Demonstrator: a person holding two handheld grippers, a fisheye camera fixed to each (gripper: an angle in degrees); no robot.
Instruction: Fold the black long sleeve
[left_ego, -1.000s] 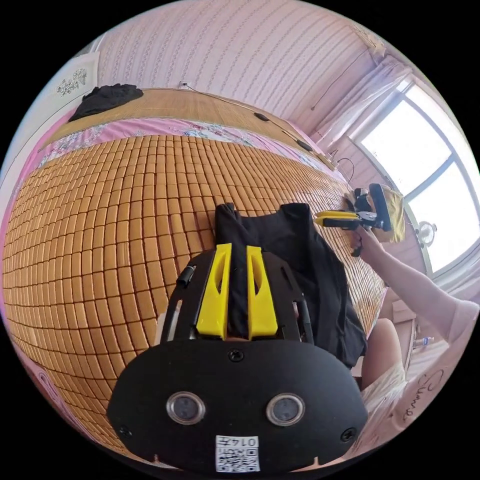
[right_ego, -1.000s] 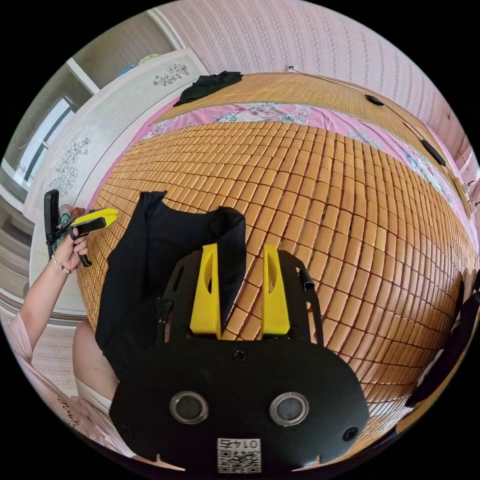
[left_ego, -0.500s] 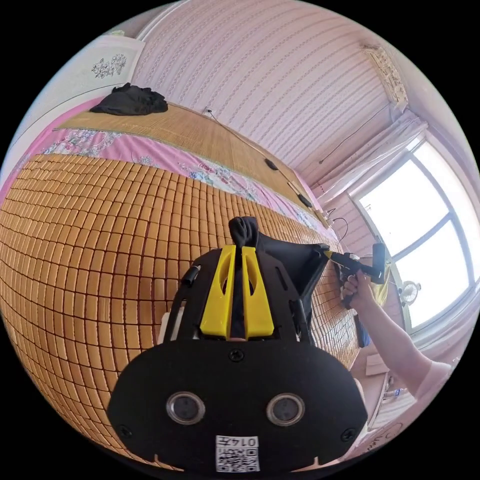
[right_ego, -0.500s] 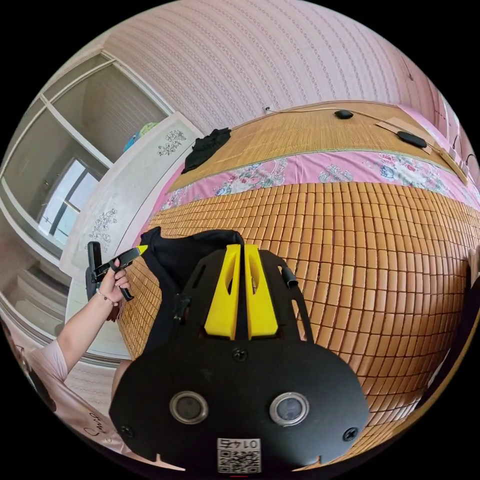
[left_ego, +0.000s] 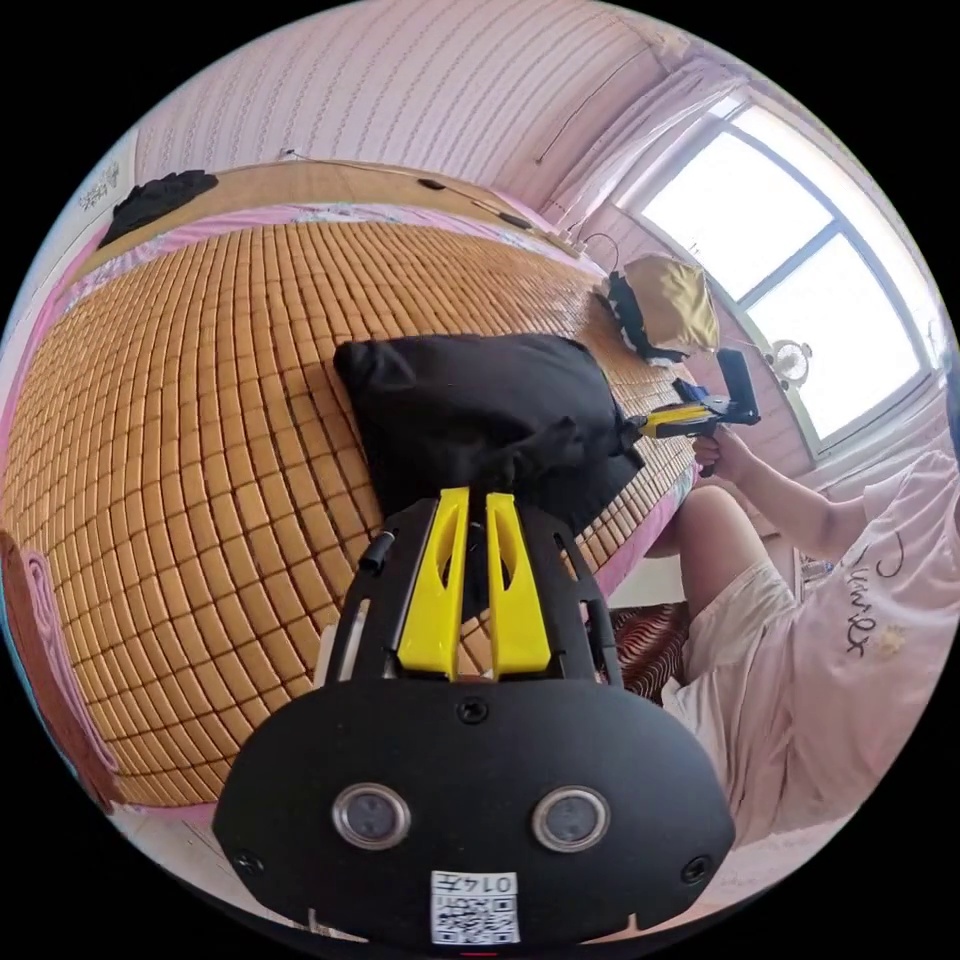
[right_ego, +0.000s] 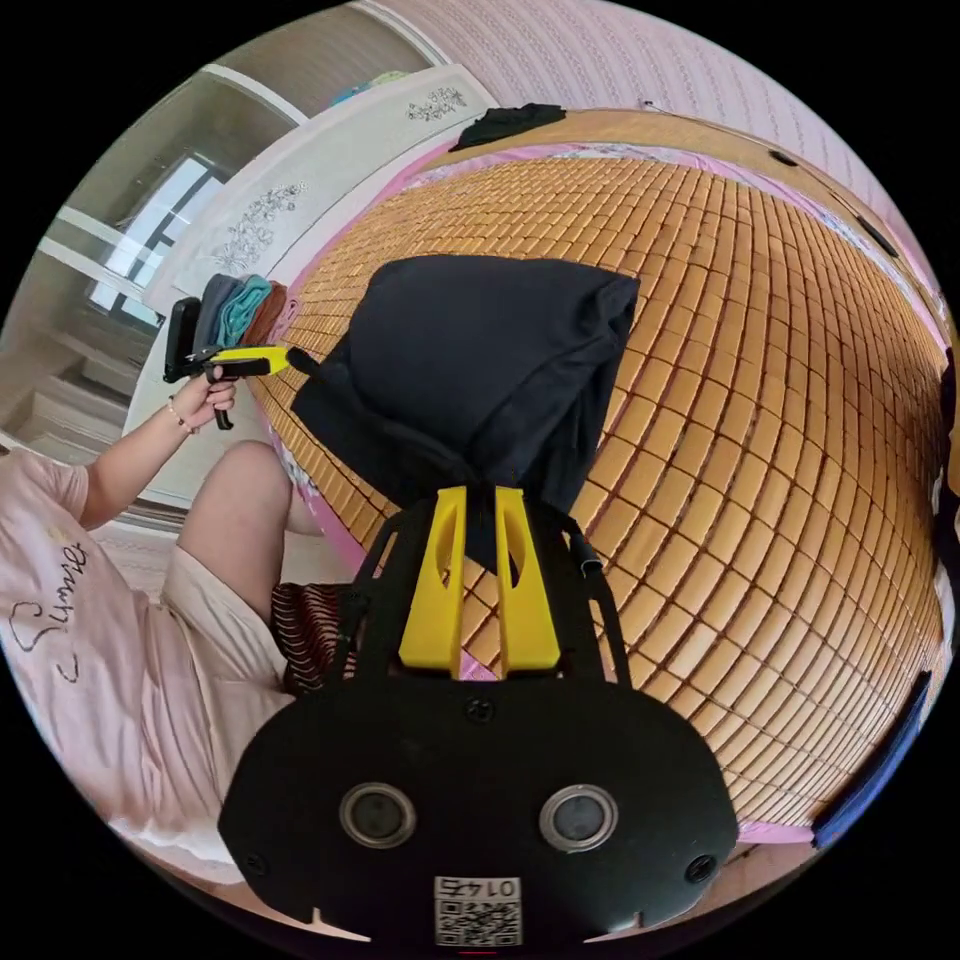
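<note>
Black long sleeve (left_ego: 480, 410): bundled, doubled over on itself, lying on bamboo mat (left_ego: 200, 400) near the bed's edge beside the seated person (left_ego: 830, 640). Seen too in right gripper view (right_ego: 490, 360), one gathered corner drawn toward each tool.

Left gripper (left_ego: 468, 500): yellow jaws nearly together, black cloth pinched between them. Appears in right gripper view off to the side (right_ego: 275, 358), held in a hand (right_ego: 200, 390), tip meeting a stretched corner of the garment.

Right gripper (right_ego: 478, 495): jaws close-set, clamped on a dark fold of the same garment. Appears in left gripper view (left_ego: 650, 425), tip at the cloth's edge.

Step in hand, by judgement: carrying held corners across to lay one half over the other. Best done with both grips level and pulled apart enough to keep the edge taut, lowered together so the fold lands straight, released only once the cloth rests flat. Risk: bunched fabric under the top layer leaving a lump; slack middle sagging.

Surface: mat of small amber tiles, smooth-looking, likely low friction, so cloth may slide when dragged. Pink floral sheet (left_ego: 330, 212) showing at the far edge, finer woven mat (right_ego: 640, 128) beyond.

Room: pink striped wallpaper (left_ego: 400, 90), bright window (left_ego: 810, 260), another dark garment (left_ego: 155, 198) heaped at the far corner, yellowish bundle (left_ego: 670, 310) by the window side, folded clothes stack (right_ego: 240, 305) near a white panel.
</note>
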